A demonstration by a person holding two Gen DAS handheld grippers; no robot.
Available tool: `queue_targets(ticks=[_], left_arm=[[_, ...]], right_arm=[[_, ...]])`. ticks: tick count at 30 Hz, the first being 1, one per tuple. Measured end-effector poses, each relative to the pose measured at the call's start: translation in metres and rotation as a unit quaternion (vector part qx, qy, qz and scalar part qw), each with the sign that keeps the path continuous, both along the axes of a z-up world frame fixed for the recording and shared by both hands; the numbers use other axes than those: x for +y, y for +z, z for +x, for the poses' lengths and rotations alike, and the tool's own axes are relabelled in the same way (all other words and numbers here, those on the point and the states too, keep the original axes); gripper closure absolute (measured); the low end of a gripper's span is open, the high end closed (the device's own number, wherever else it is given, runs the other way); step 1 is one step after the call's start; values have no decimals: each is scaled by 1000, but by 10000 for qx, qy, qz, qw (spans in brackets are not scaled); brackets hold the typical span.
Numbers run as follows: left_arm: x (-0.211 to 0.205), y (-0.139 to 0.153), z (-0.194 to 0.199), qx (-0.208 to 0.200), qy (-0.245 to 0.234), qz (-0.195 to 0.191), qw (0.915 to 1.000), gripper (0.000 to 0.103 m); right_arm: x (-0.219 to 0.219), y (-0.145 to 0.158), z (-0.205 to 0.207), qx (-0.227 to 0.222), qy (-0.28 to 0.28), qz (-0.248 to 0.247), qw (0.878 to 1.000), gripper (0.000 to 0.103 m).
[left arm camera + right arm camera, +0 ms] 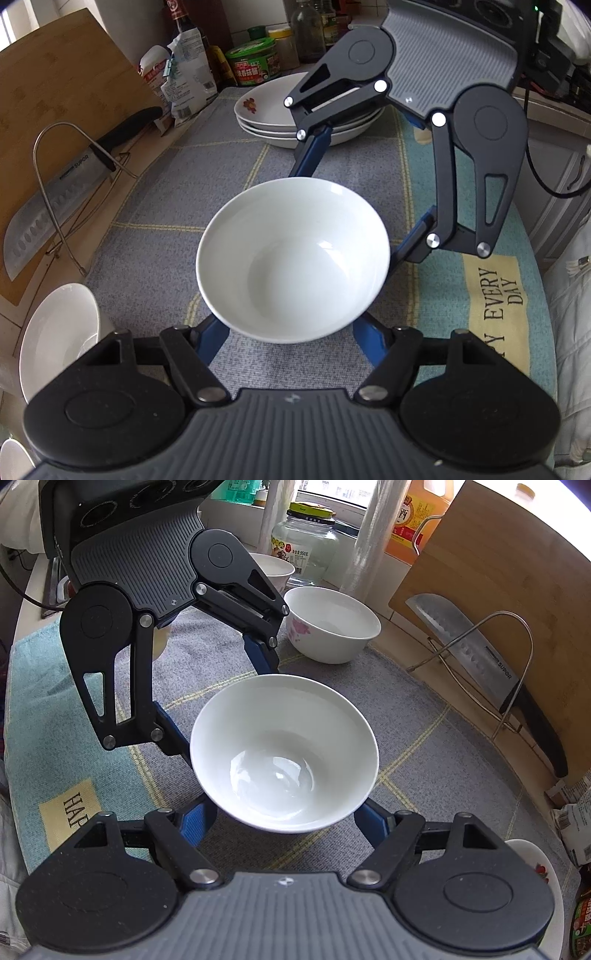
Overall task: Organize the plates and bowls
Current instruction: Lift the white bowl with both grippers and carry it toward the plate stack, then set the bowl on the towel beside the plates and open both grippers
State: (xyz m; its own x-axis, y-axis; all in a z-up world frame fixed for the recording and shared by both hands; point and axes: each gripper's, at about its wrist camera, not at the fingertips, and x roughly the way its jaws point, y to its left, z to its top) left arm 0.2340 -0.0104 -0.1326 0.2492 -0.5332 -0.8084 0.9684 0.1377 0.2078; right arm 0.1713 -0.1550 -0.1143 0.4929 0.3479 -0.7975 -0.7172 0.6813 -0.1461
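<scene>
A plain white bowl [293, 260] [284, 753] sits upright in the middle of the surface, on a grey mat [177, 192] [424, 709] with thin yellow lines. The left gripper [291, 332] [218, 686] has its blue fingers [212, 338] spread wide, one on each side of the bowl, down by its base. The fingertips go out of sight under the bowl, so it is hard to tell if they touch it. The right gripper [286, 818] [354, 188] comes from the other side, and its blue fingers [195, 823] are spread wide around the same bowl too. None of the fingers are seen pressing on it. Behind the right gripper in the left wrist view is a stack of plates [291, 118], and the top one has a red flower on it. A bowl with pink flowers [330, 629] stands further back in the right wrist view, with a glass jar [306, 542] behind it. At the side, a big knife [51, 206] [491, 672] leans in a wire rack [70, 184] [476, 653] against a wooden cutting board [55, 85] [509, 565]. Another white bowl [55, 339] shows at the low left edge of the left wrist view. A blue towel [491, 288] [48, 716] with words on it lies beside the grey mat.
</scene>
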Motion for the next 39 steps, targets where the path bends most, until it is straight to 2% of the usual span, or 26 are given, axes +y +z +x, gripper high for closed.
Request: queue_targets(ticks=[7,9,10,16,20,23,28,32,36,39], left_arm=[[1,1,1,82,143,-36,9999,27],[2,4,2,156,155,-164,9996,15],[3,5,2,178,183,-240,9994,5],[9,5,3,315,387,-323,9982,5],[24,9,2,553,752,-489,9944,5],[36,16,-3,629,1142,-573,9898,5],[60,30,-10,519,1786,-697,9801,4],[81,37,-1,658,2251,-625,9701,4],[96,42,18,624,2857,-337,9557,4],[107,49,34,520,3305,-299,9419,4]], right_arm=[[-2,-2,5,42,-75,119,9999,16],[-2,-1,4,-19,-141,191,9997,5],[-2,0,3,-74,-179,241,9995,0],[0,3,-1,-111,-297,233,9992,0],[1,6,-4,-105,-386,268,9988,0],[2,11,-5,-69,-484,367,9981,0],[7,24,-4,-104,-585,540,9968,0],[16,33,7,-92,-678,659,9955,0],[30,41,26,-33,-1006,601,9931,0],[41,48,41,7,-1220,643,9904,0]])
